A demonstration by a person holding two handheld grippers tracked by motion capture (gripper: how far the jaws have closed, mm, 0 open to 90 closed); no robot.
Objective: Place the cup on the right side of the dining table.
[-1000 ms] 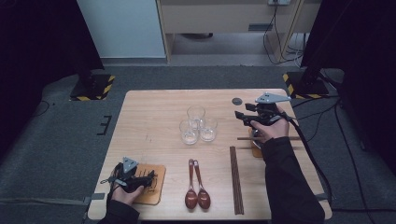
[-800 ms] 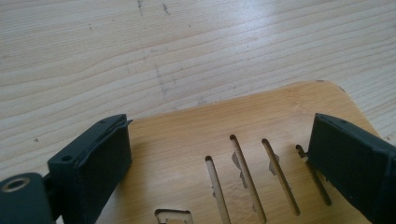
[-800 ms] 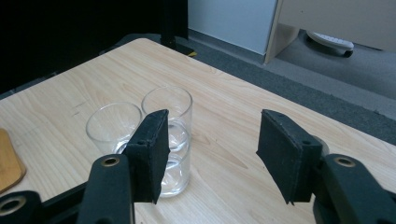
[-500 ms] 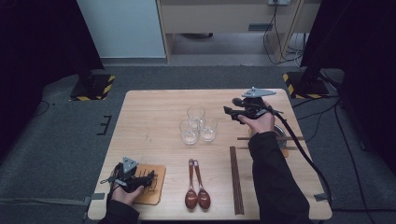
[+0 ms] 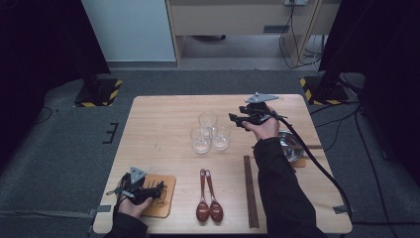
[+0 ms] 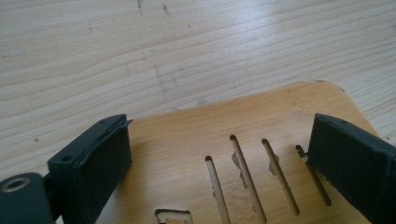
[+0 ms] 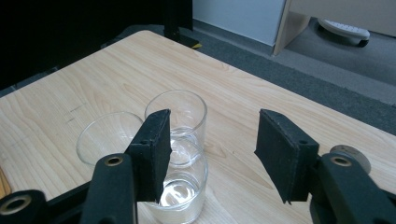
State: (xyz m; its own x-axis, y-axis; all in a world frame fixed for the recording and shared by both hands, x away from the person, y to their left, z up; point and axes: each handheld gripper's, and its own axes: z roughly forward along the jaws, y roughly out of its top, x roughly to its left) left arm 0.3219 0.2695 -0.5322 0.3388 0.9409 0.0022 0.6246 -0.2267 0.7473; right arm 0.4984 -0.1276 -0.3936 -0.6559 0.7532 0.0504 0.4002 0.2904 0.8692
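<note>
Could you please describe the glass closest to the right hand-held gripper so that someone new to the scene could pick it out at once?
On the wooden table, three clear glasses stand in a tight cluster near the middle. The one meant is the glass on the cluster's right side, nearest the right hand-held gripper. Unlike its neighbours, it faces the open jaws most directly.

The left hand-held gripper (image 5: 159, 188) sits low at the near left of the high view, gripped from behind by the left hand (image 5: 132, 202), whose dark sleeve enters at the bottom edge. Its two black jaws stand wide apart and point to the right. The right arm stretches far forward in a dark sleeve, the right hand (image 5: 263, 128) wrapped around the right hand-held gripper (image 5: 232, 117), which is held level and points left. Its jaws are parted, with nothing pressed between the pads.
</note>
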